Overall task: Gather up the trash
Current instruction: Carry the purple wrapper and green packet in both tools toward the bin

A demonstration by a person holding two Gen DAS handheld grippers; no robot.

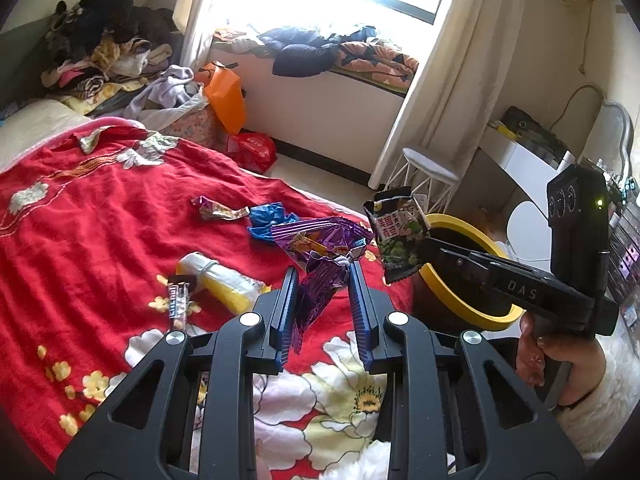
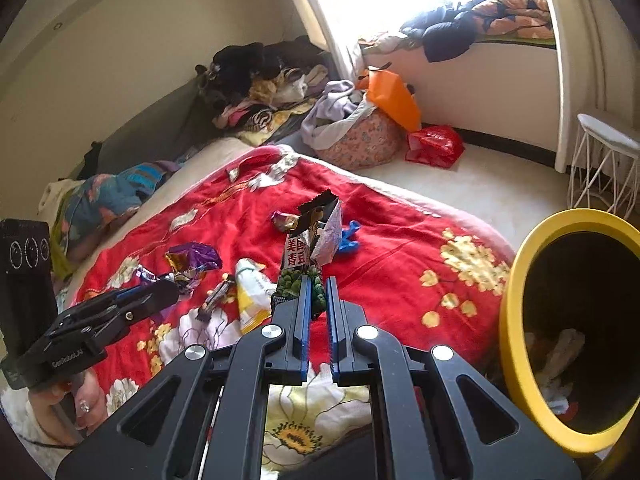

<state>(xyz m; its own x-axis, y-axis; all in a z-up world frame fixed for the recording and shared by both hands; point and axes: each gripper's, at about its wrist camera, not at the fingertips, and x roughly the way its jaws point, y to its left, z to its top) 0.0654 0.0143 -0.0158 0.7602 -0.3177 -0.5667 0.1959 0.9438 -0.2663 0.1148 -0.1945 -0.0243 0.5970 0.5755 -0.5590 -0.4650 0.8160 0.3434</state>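
My left gripper (image 1: 323, 268) is shut on a crumpled purple foil wrapper (image 1: 320, 292), lifted above the red flowered blanket (image 1: 100, 220). My right gripper (image 1: 426, 248) is shut on a green pea snack packet (image 1: 398, 236) that stands upright in it, in front of the yellow-rimmed bin (image 1: 452, 222). In the right wrist view the packet (image 2: 308, 256) rises from the right gripper (image 2: 319, 280), the bin (image 2: 510, 320) stands at the right with some trash inside, and the left gripper (image 2: 172, 284) holds the purple wrapper (image 2: 192, 260).
Loose on the blanket lie a blue wrapper (image 1: 266, 220), a gold-purple candy wrapper (image 1: 218, 210), a yellow-white bag (image 1: 224, 280) and a candy bar wrapper (image 1: 178, 300). A white wire stool (image 1: 430, 168), an orange bag (image 1: 226, 96) and a red bag (image 1: 256, 148) stand on the floor beyond the bed.
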